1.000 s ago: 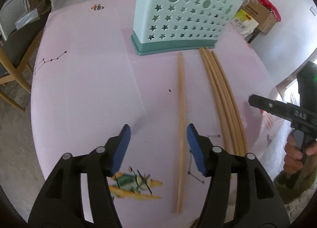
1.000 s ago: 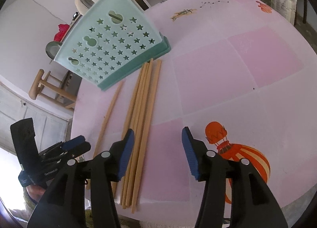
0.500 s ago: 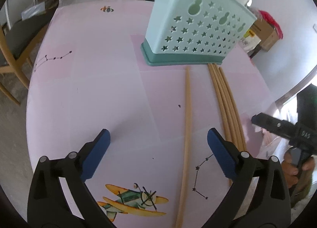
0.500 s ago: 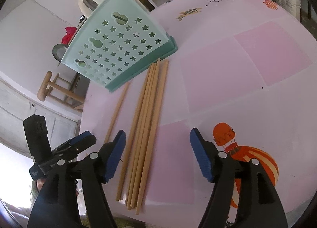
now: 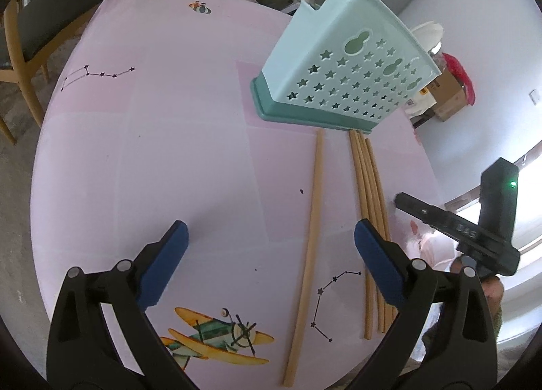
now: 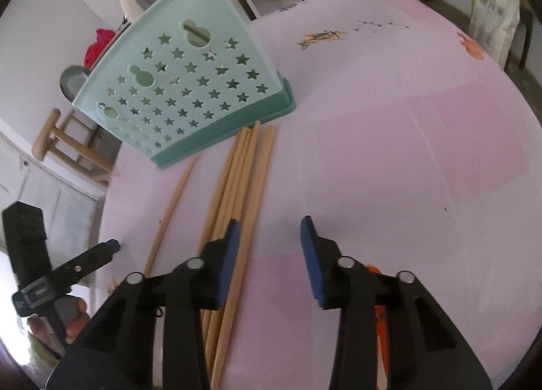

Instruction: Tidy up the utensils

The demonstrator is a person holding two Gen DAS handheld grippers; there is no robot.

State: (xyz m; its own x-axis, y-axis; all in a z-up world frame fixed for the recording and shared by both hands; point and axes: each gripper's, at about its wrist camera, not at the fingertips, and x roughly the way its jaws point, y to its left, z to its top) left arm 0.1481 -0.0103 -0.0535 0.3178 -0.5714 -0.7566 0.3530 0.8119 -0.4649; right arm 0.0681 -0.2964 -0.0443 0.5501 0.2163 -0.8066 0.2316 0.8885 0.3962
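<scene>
Hovering over the pink tablecloth with the left gripper, spread wide and grasping nothing. Between its 2 blue pads, though nearer the right-hand one, 1 lone wooden chopstick, flat on the cloth. Long axis running almost straight away from the fingers, far tip just short of the teal base of the star-punched utensil holder, near end back past the pads toward the table edge. No contact to be seen between pad and stick.

Just beyond that right-hand pad, a bundle of several more chopsticks, packed side by side, pointing the same way, far tips also up against the holder's base.

On the other side, poised above that bundle with the right gripper. Opened too, but noticeably less than the left, and empty. Left-hand pad crossing over the bundle's outermost stick in this view; cannot tell whether touching or just above. Most of the bundle to the left of the gap, not inside it.

Judging from this: nearer to the lone stick on the left, nearer to the bundle on the right. Likely next on the left, lowering to straddle the stick across its width and closing. Risk of a thin round stick rolling or slipping out flat against the cloth. Holder standing upright beyond, opening at the top, so any picked stick to be tipped on end before dropping in. Nothing stowed by either gripper as yet.
</scene>
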